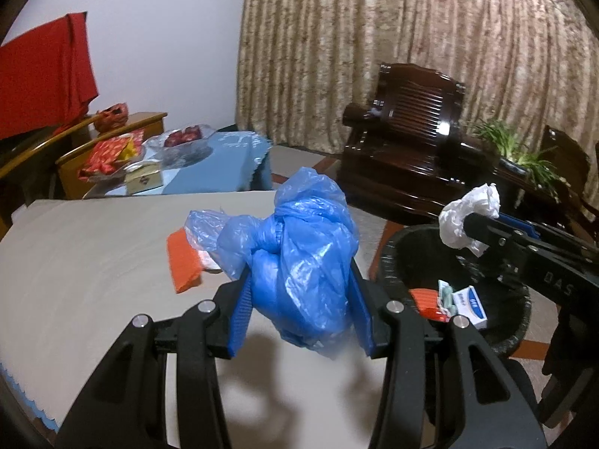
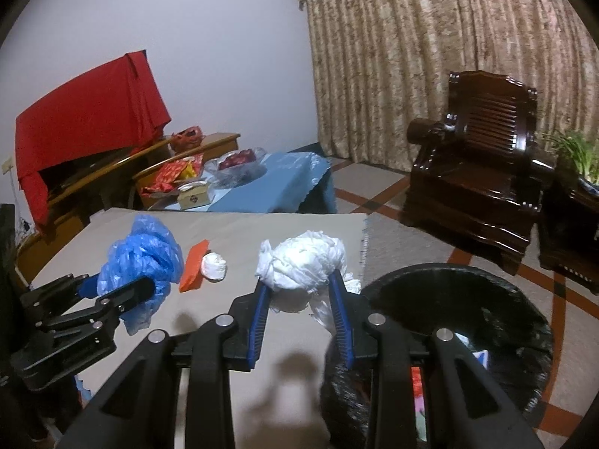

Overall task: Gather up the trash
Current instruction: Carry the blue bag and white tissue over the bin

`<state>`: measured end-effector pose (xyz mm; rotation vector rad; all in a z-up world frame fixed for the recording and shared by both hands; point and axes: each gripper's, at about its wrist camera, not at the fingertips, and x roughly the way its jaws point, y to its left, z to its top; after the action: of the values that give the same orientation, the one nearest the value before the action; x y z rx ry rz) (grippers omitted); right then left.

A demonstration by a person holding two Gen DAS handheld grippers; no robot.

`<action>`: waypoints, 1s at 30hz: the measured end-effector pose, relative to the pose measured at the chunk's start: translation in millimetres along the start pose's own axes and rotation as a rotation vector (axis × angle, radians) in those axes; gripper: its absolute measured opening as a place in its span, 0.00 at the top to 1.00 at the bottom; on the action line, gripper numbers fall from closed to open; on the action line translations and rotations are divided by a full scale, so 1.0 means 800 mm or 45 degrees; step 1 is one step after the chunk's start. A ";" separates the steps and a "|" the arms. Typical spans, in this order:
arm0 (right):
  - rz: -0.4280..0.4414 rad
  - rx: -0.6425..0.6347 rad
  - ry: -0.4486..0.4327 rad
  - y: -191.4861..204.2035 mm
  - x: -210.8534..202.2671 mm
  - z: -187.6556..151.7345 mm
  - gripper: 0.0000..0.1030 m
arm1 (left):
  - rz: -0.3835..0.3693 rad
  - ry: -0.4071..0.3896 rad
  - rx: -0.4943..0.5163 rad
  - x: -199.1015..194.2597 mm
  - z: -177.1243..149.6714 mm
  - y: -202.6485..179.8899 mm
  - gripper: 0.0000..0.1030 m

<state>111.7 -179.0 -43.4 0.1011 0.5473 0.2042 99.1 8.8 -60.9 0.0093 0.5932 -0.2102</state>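
Observation:
My left gripper (image 1: 301, 280) is shut on a knotted blue plastic bag (image 1: 299, 247) and holds it above the beige table (image 1: 93, 262). My right gripper (image 2: 299, 280) is shut on a crumpled white plastic bag (image 2: 303, 262) at the table's right edge, beside the black bin (image 2: 468, 299). In the left wrist view the right gripper (image 1: 466, 224) holds the white bag (image 1: 468, 217) over the bin (image 1: 397, 262). The left gripper (image 2: 131, 284) and blue bag (image 2: 146, 258) show in the right wrist view. An orange wrapper (image 2: 192, 269) and a white wad (image 2: 214, 266) lie on the table.
The bin holds a blue-and-white box (image 1: 470, 305) and red packaging (image 1: 426, 299). A dark wooden armchair (image 2: 483, 172) and a potted plant (image 2: 576, 153) stand behind it. A blue-clothed side table (image 2: 262, 187) with packets and a wooden cabinet with red cloth (image 2: 90, 104) stand beyond.

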 end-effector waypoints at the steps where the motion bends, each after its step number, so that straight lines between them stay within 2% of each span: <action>1: -0.008 0.004 -0.002 -0.004 -0.004 -0.001 0.69 | -0.012 -0.004 0.012 -0.002 0.000 -0.008 0.57; 10: -0.083 0.050 -0.034 -0.045 -0.034 -0.008 0.69 | -0.076 -0.019 0.075 -0.007 0.000 -0.047 0.57; 30: -0.214 0.112 -0.025 -0.107 -0.046 -0.015 0.69 | -0.201 -0.006 0.163 0.026 0.003 -0.108 0.57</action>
<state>89.0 -269.8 -47.6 0.1417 0.5427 0.0151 100.2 -79.8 -66.4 0.0862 0.5750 -0.4008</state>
